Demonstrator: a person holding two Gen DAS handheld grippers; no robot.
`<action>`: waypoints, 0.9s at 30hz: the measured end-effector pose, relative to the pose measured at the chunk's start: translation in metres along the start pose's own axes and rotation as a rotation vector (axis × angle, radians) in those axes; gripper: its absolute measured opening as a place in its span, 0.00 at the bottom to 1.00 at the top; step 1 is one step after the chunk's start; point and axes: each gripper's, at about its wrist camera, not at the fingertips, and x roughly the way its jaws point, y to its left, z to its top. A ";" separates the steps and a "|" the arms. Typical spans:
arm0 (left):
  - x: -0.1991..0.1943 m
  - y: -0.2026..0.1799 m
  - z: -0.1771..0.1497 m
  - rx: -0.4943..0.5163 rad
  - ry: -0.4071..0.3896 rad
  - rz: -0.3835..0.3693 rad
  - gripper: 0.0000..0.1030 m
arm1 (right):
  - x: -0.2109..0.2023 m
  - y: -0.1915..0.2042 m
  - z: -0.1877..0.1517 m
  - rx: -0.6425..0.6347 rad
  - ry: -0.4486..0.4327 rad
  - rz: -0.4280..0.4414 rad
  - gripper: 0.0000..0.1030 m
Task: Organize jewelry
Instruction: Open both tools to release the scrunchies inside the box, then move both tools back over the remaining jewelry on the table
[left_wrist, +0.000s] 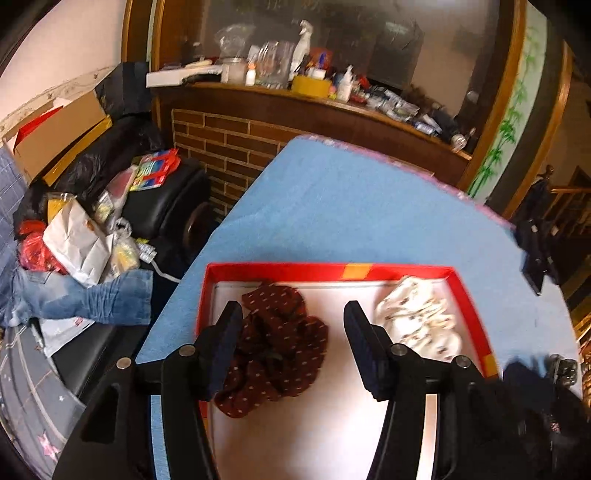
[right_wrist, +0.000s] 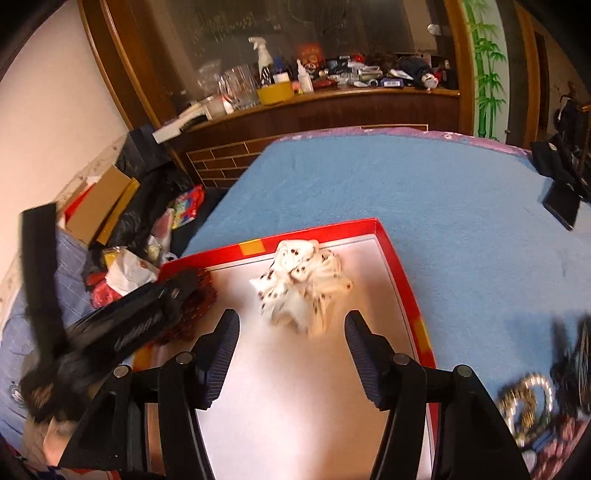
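Both grippers are being held apart over the red tray (left_wrist: 332, 271): the left gripper (left_wrist: 291, 317) above the maroon scrunchie (left_wrist: 280, 343), the right gripper (right_wrist: 291, 325) just short of the white scrunchie (right_wrist: 303, 284). Neither scrunchie is being gripped; both are lying in the tray.

Both handheld tools were matte black plastic. The left gripper (left_wrist: 291, 314) and the right gripper (right_wrist: 291, 321) each carried two angular fingers faced with dark, finely ribbed pads (right_wrist: 360, 350), joined to broad black arms by round silver pivot screws (left_wrist: 398, 349).
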 end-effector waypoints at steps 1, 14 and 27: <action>-0.003 -0.002 0.000 0.003 -0.009 -0.008 0.55 | -0.008 0.000 -0.005 0.001 -0.009 0.002 0.62; -0.032 -0.049 -0.016 0.109 -0.054 -0.120 0.57 | -0.121 -0.026 -0.104 0.005 -0.089 -0.017 0.62; -0.078 -0.149 -0.082 0.398 0.035 -0.350 0.57 | -0.209 -0.159 -0.179 0.214 -0.161 -0.285 0.62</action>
